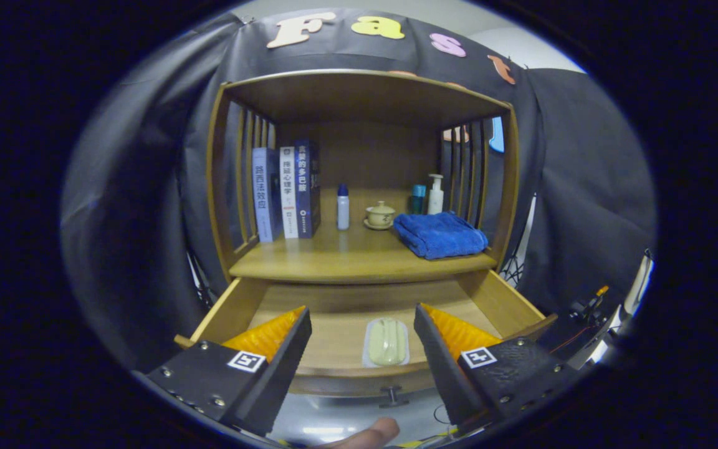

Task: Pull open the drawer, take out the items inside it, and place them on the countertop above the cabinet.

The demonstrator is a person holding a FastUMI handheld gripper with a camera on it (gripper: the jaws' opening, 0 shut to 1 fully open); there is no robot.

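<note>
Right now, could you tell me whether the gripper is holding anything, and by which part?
Nothing is held. The gripper is open, its fingers spread apart above the open drawer, with the pale packet lying untouched on the drawer floor between them.

You have the wooden drawer [359, 324] pulled well out from under the cabinet's desk [359, 262], its small dark knob [390, 394] at the middle of the front panel. Inside, near the front edge, lies one item: a pale, oblong packet [386, 342] in a clear wrapper, flat on the drawer floor, long side pointing front to back. It sits between your spread jaws, touching neither; the gripper [362, 330] holds nothing.
</note>
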